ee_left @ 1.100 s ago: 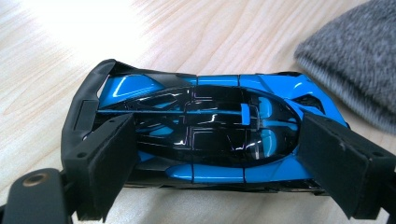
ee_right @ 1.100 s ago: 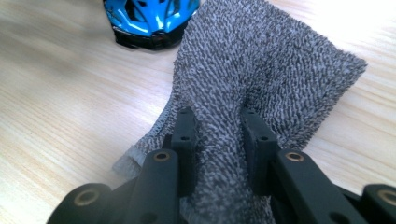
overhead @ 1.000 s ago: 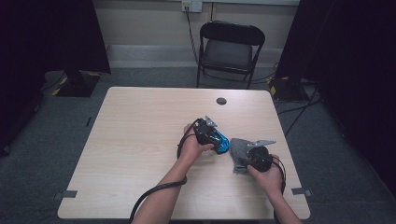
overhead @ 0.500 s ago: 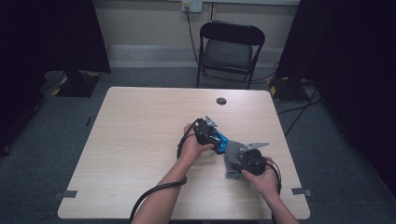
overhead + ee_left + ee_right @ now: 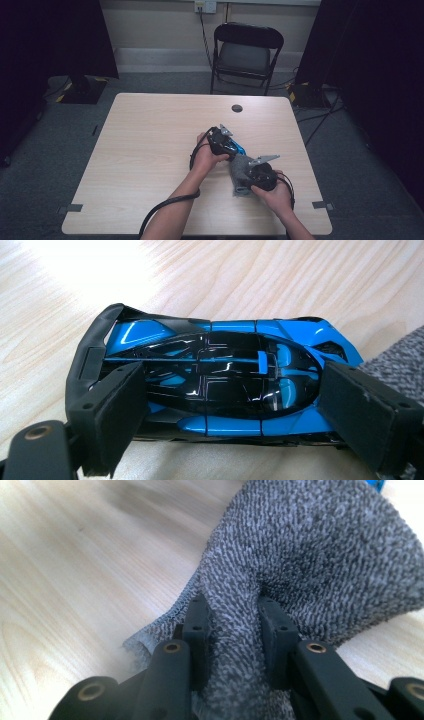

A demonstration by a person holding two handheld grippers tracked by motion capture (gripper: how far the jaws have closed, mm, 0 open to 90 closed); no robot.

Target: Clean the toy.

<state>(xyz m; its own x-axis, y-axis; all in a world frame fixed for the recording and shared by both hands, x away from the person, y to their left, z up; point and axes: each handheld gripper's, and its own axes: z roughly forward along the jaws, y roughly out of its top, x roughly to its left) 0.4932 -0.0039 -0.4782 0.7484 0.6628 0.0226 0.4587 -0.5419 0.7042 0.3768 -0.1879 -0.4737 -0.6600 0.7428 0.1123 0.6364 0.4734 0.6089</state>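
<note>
A blue and black toy car lies lengthwise between the pads of my left gripper, which press on its two ends just above the wooden table. From above, the left gripper sits at the table's middle right with the toy car peeking out blue. My right gripper is shut on a fold of grey terry cloth, which drapes ahead of it toward the car. In the high view the right gripper holds the cloth just right of the car.
A small dark round disc lies near the table's far edge. A black folding chair stands beyond the table. Cables trail from both grippers toward the near edge. The table's left half is bare wood.
My right gripper has slid left and slightly nearer with the cloth, closing in on the car. The left gripper and car have stayed put.
</note>
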